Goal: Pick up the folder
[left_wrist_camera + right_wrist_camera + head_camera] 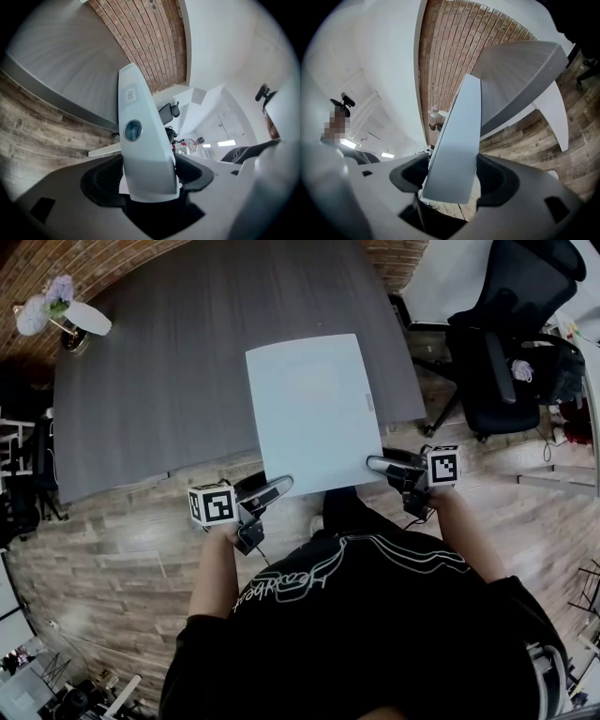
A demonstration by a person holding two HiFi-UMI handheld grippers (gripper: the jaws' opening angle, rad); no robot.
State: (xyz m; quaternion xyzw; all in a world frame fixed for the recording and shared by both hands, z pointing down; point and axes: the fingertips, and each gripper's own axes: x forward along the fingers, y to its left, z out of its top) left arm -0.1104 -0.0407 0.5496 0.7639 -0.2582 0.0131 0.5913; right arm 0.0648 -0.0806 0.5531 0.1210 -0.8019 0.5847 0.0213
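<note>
Two grippers close on the near end of the folder (314, 409). In the head view the left gripper (279, 486) sits at its lower-left corner and the right gripper (380, 464) at its lower-right, so we judge neither hand nearer. In each gripper view the folder fills the gap, and the fingers (103, 180) look pressed on it from both sides in a wide grip. Its near end overhangs the wooden floor (112, 540). Its long axis runs away from us toward the upper middle of the frame, over the grey worktop (169, 362). It looks pale blue-white and stiff, with a round hole and a small label on one edge face.
</note>
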